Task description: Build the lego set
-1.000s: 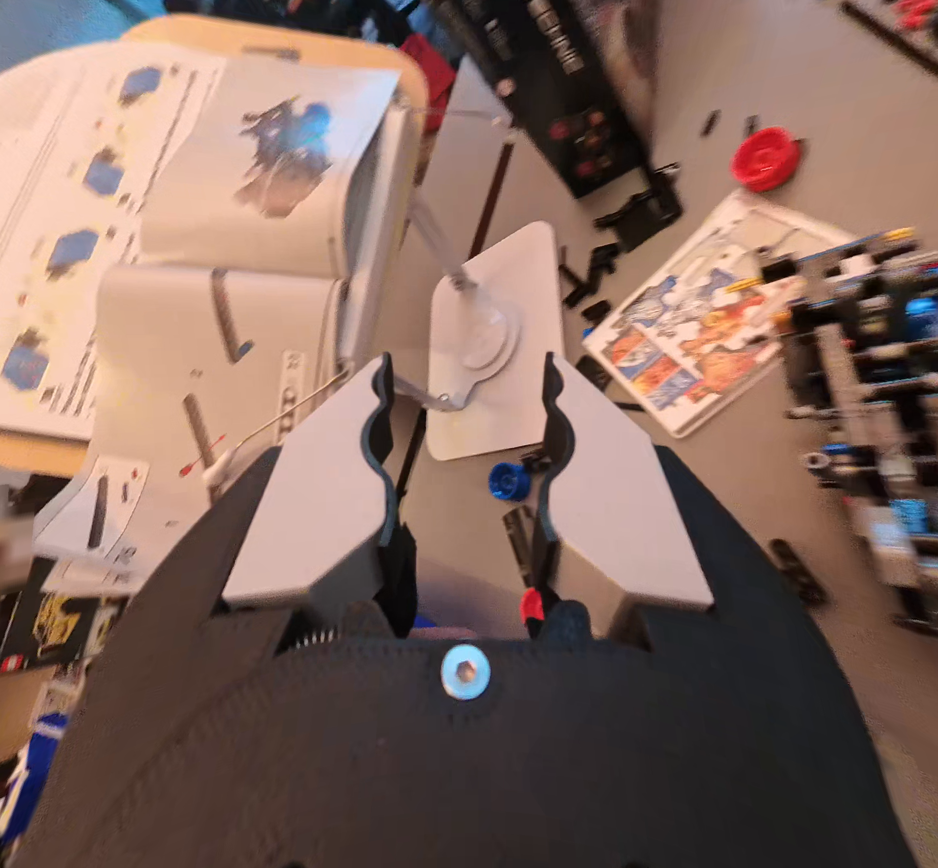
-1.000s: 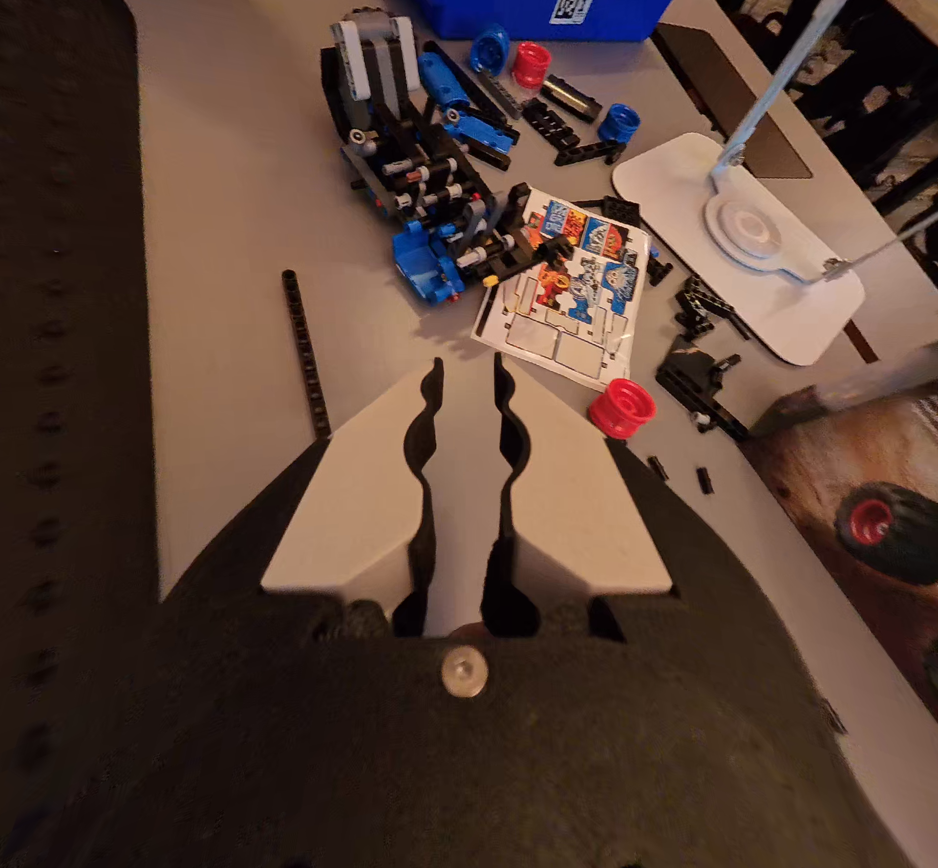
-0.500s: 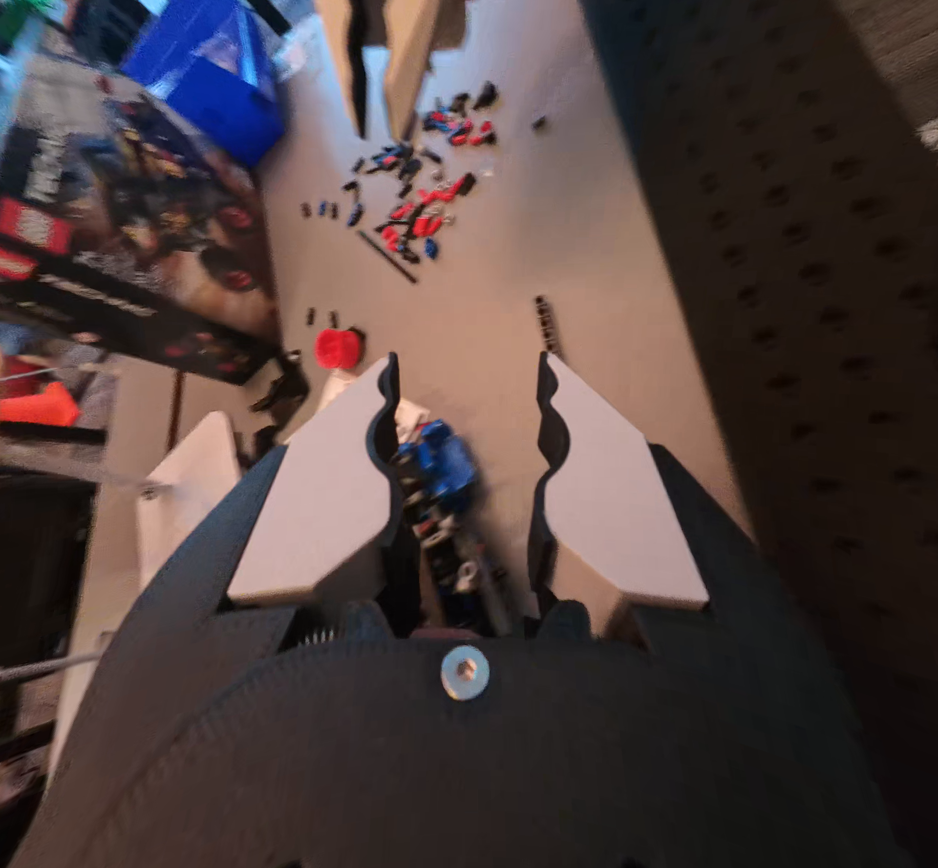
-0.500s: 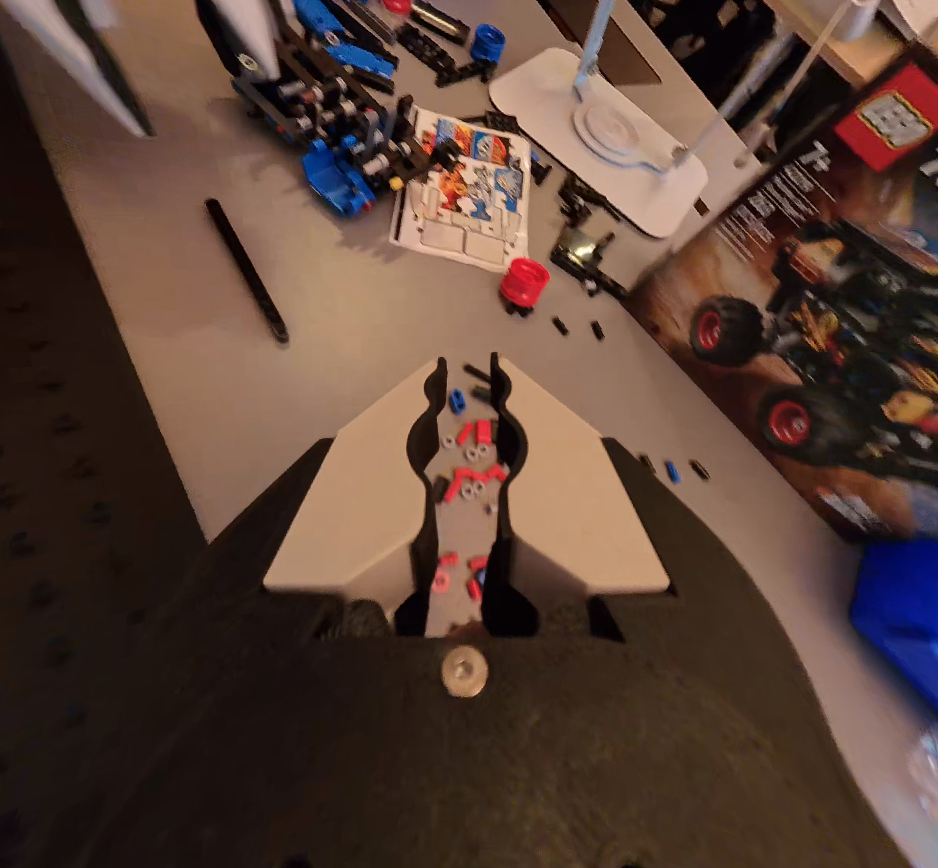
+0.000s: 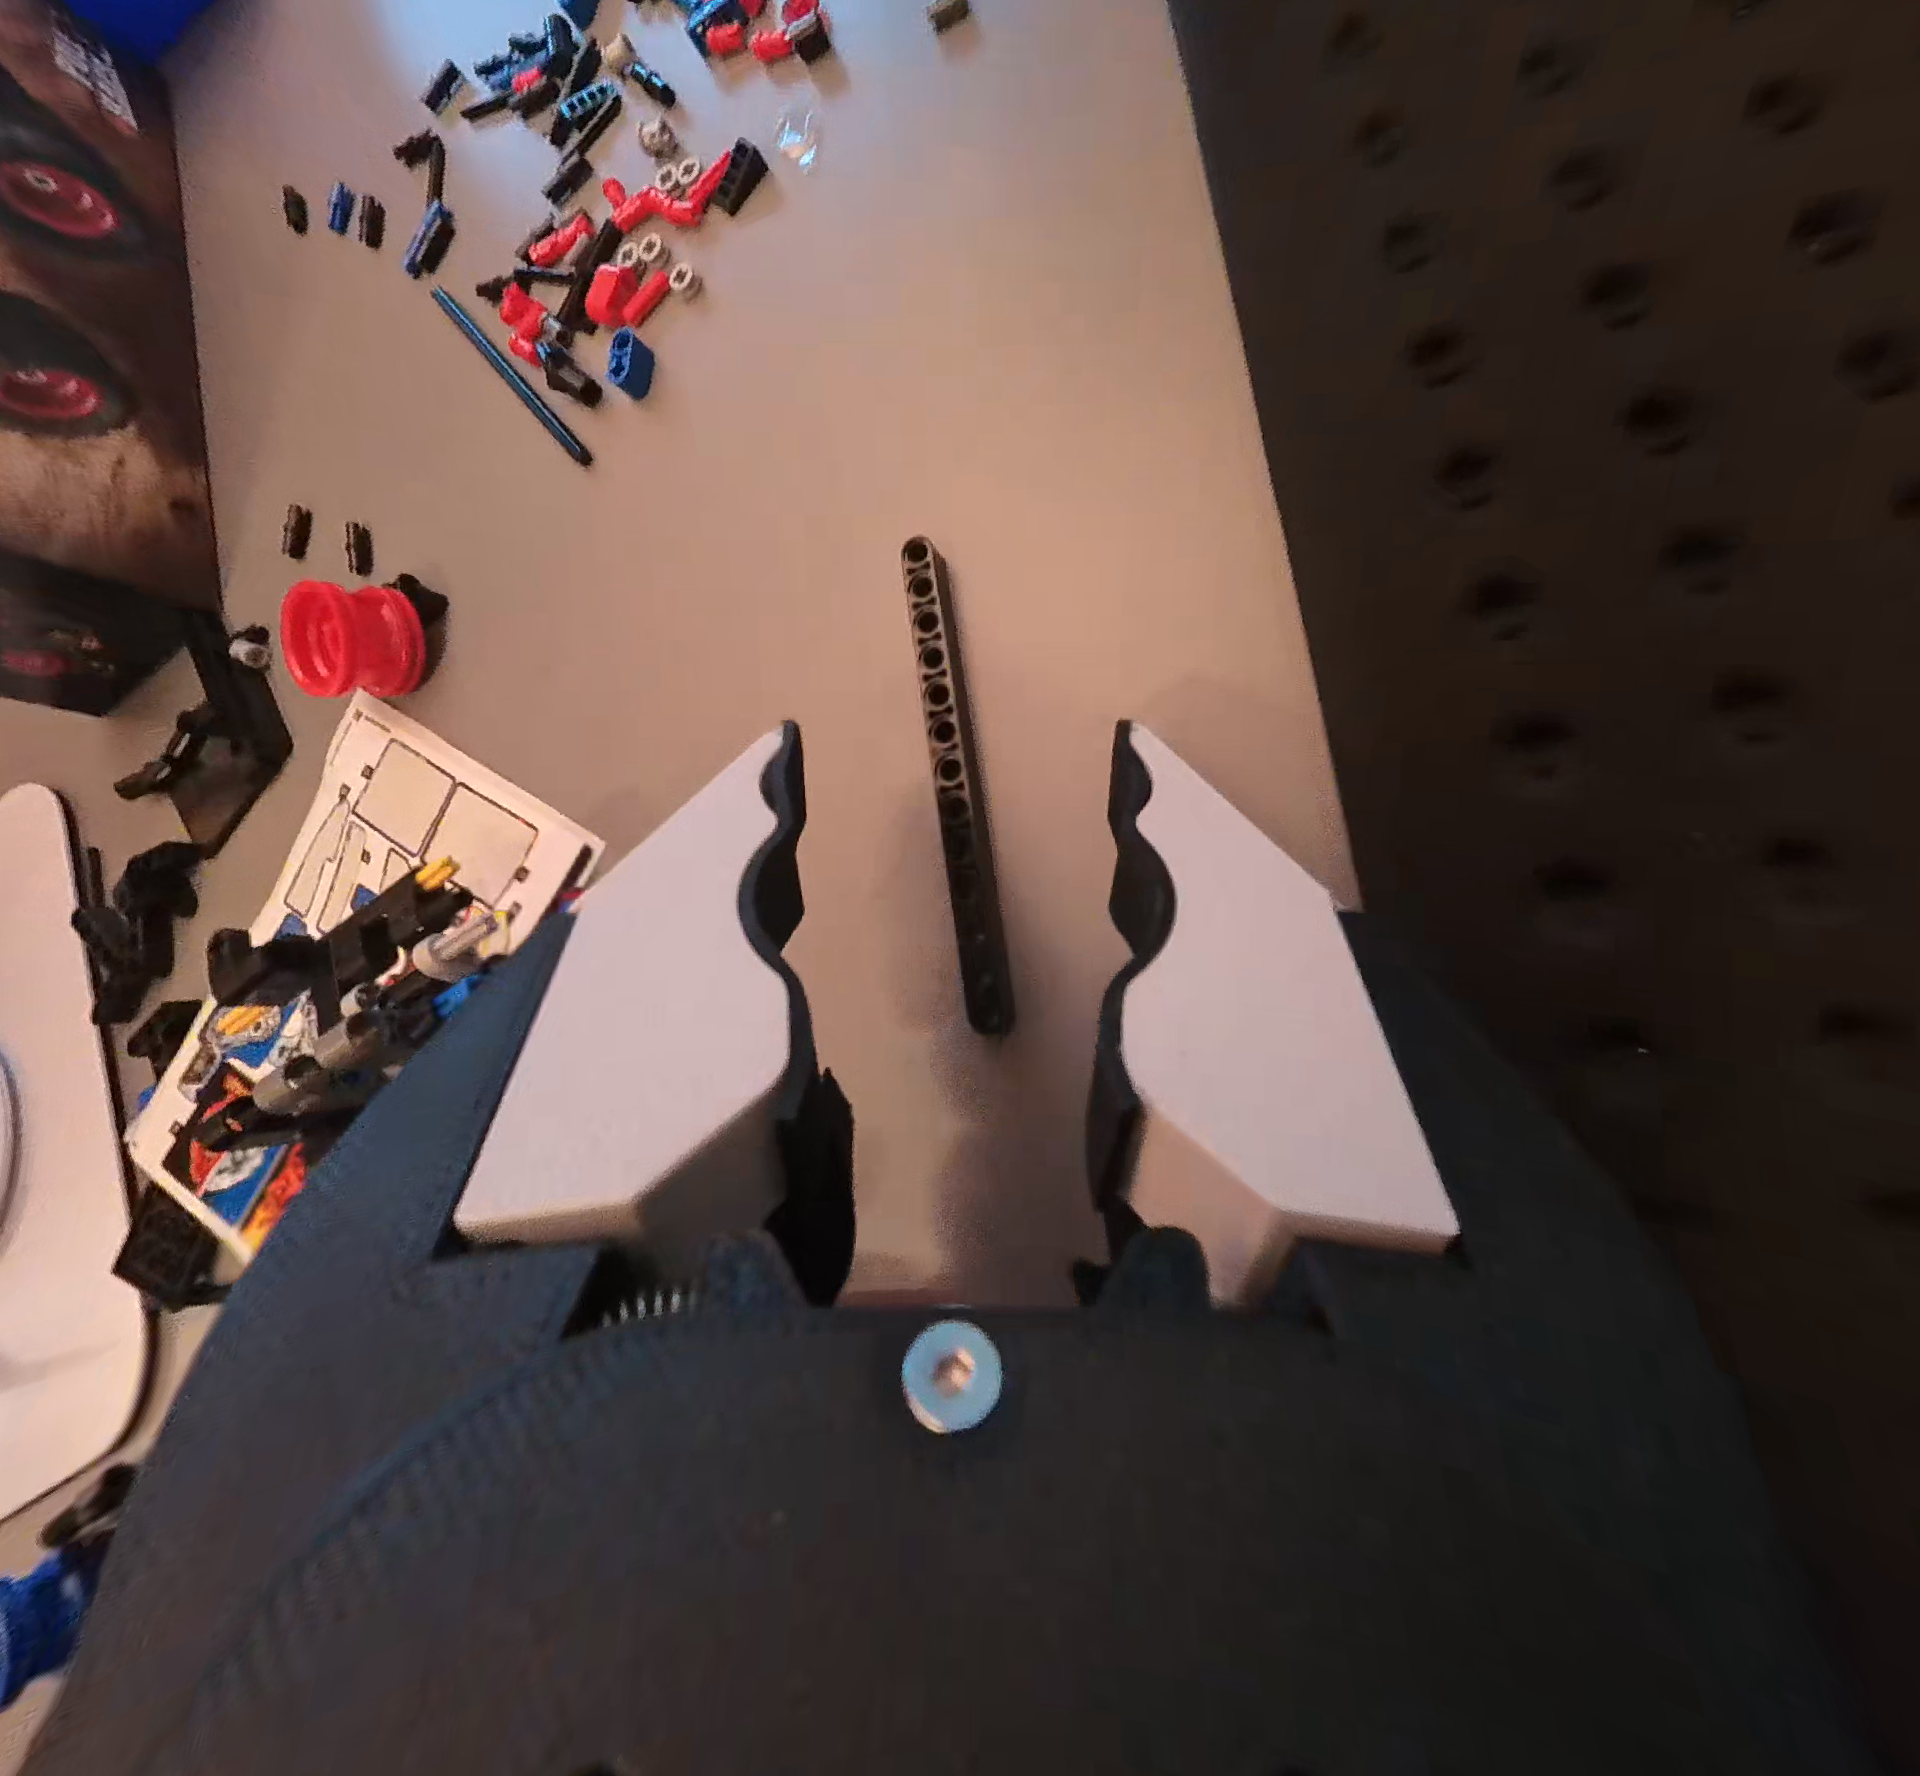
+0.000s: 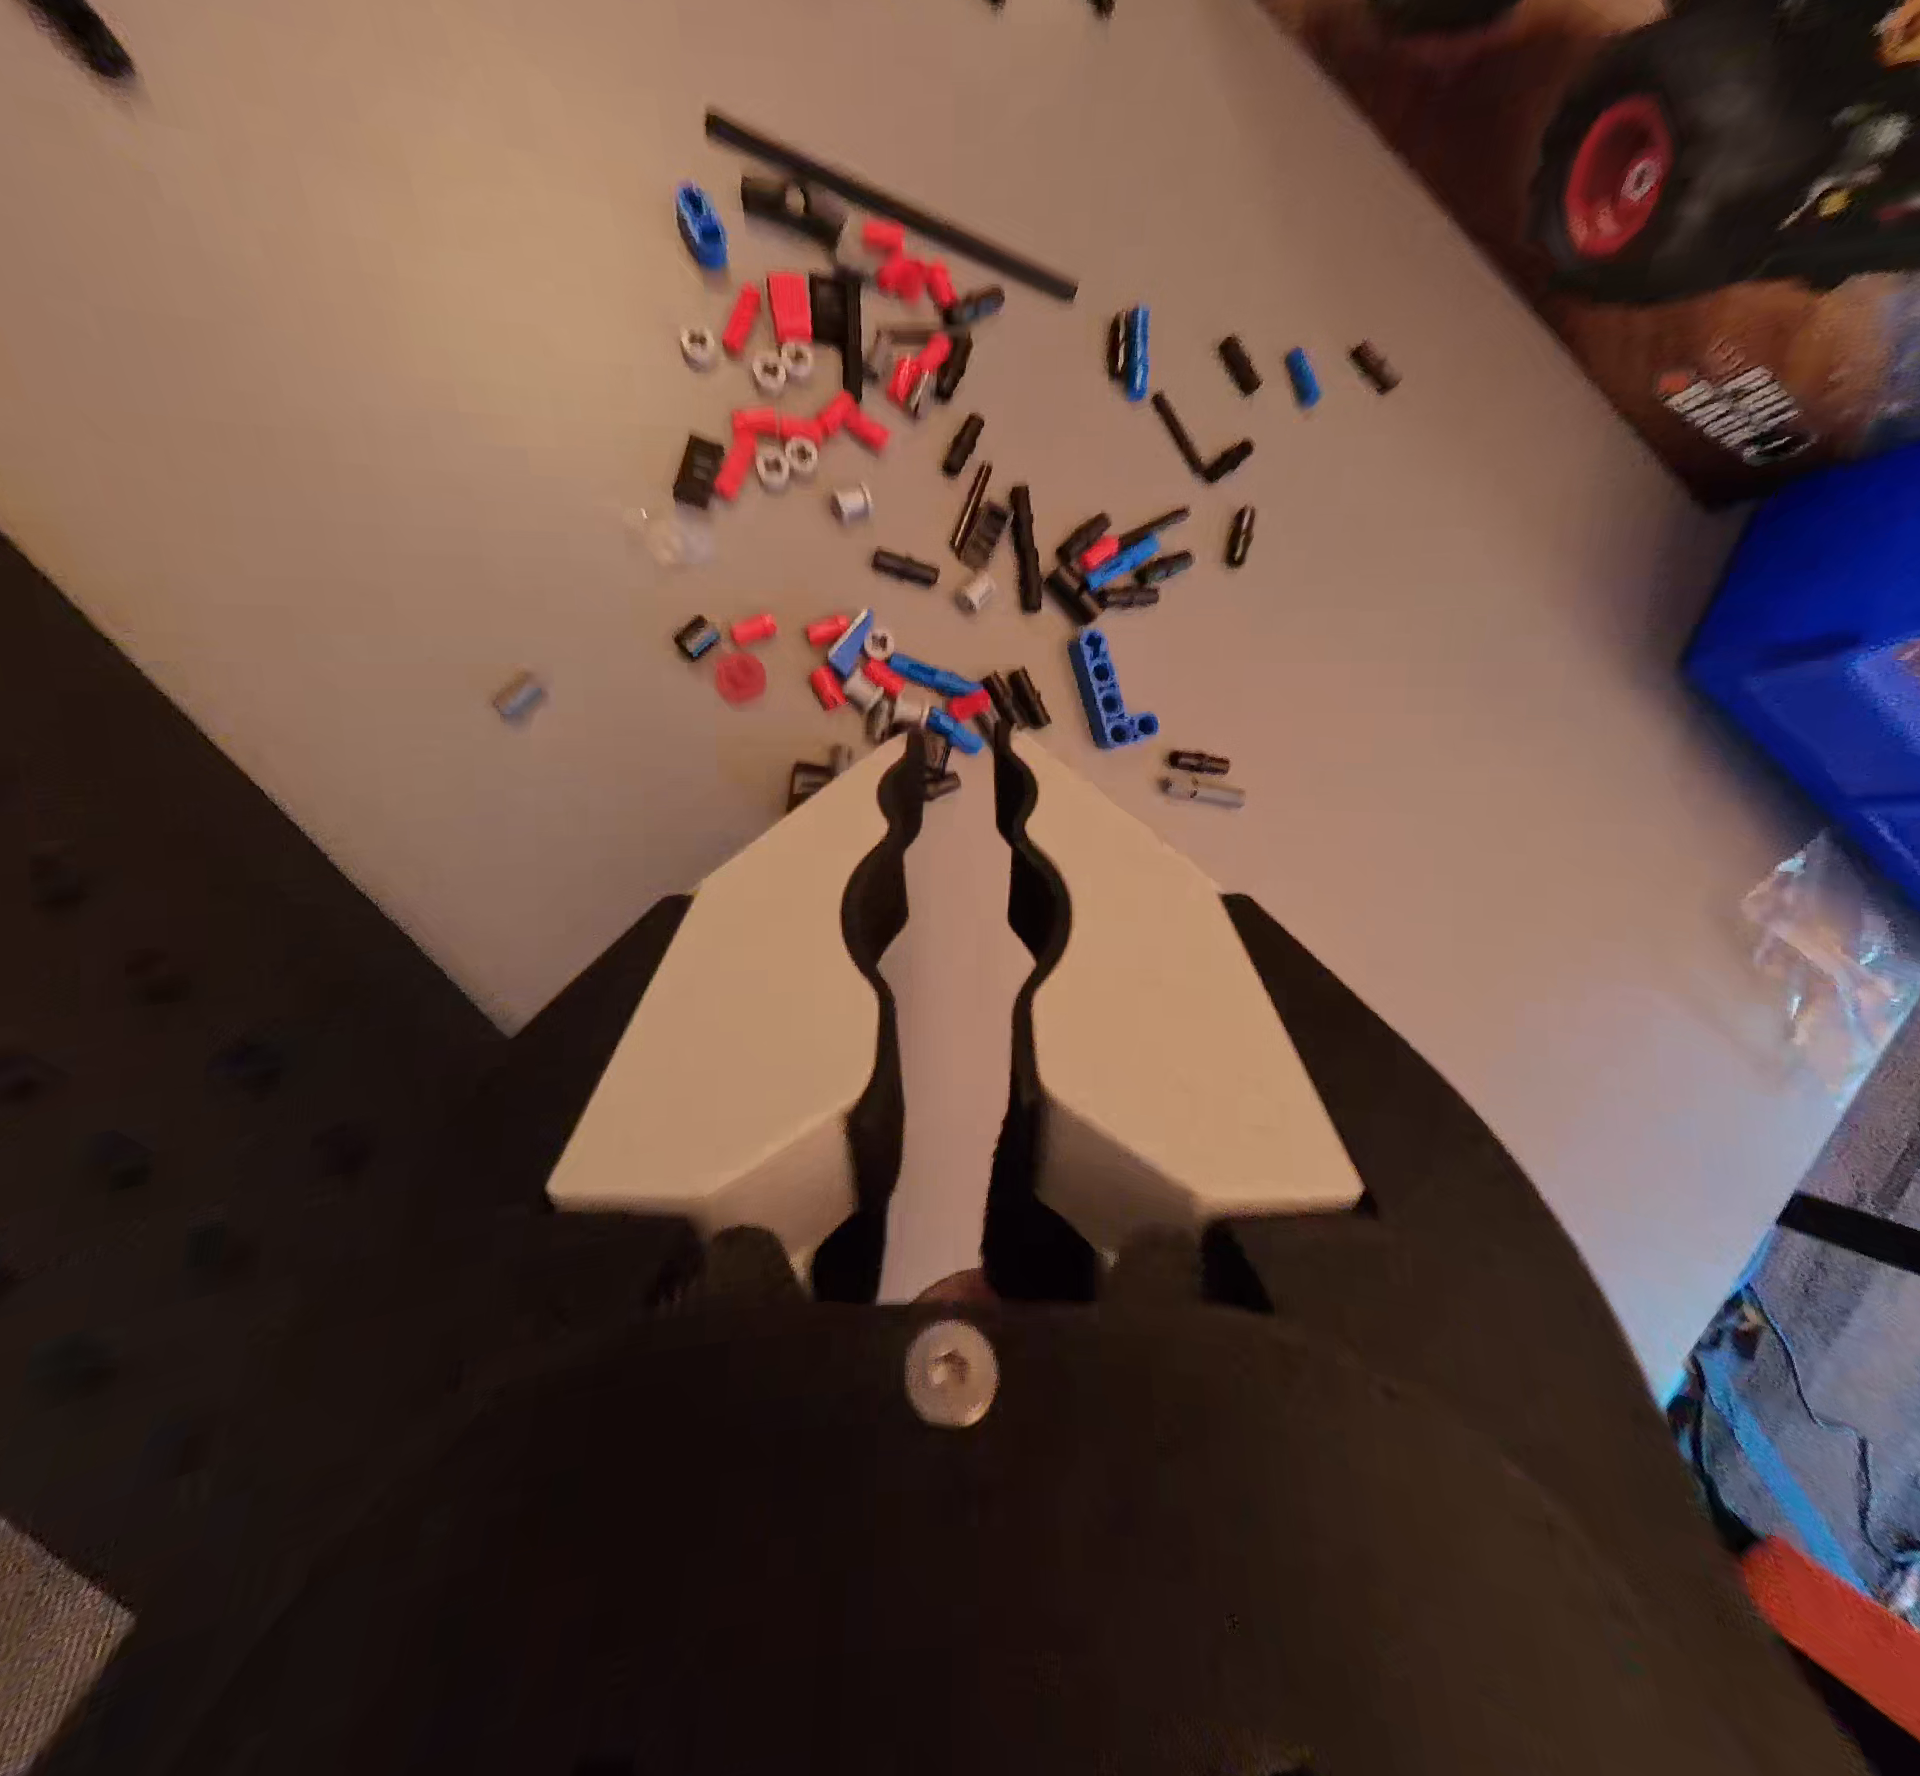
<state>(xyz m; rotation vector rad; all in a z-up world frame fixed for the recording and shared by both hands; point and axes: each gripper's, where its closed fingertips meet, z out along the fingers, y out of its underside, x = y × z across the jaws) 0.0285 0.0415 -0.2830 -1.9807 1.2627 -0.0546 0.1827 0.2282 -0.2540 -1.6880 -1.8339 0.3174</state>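
Note:
A long black holed beam (image 5: pixel 928 625) lies on the grey table, its near end between the fingers of my left gripper (image 5: pixel 956 739), which is wide open, empty and above it. The partly built black and blue model (image 5: pixel 343 968) sits on a sticker sheet (image 5: pixel 436 822) to the left. My right gripper (image 6: pixel 958 744) is empty, its jaws only a narrow gap apart, its tips at the near edge of a pile of small red, blue and black parts (image 6: pixel 894 479). That pile also shows in the left wrist view (image 5: pixel 623 168). A blue L-shaped beam (image 6: pixel 1107 692) lies just right of the right fingertips.
A red wheel hub (image 5: pixel 351 637) and a black frame piece (image 5: pixel 223 739) lie near the set's box (image 5: pixel 83 376). A white lamp base (image 5: pixel 42 1103) is at far left. A black perforated mat (image 5: pixel 1610 479) borders the table. A blue bin (image 6: pixel 1829 646) and plastic bags (image 6: pixel 1829 957) are at right. The grippers' ends are close to 25 cm from one another. From my left tips it is roughly 15 cm to the red wheel hub (image 5: pixel 351 637); from my right, 20 cm.
My left gripper swung from the instruction booklet and lamp base to above the long black beam. My right gripper moved from the model to the pile of small parts. Both jaw gaps look unchanged.

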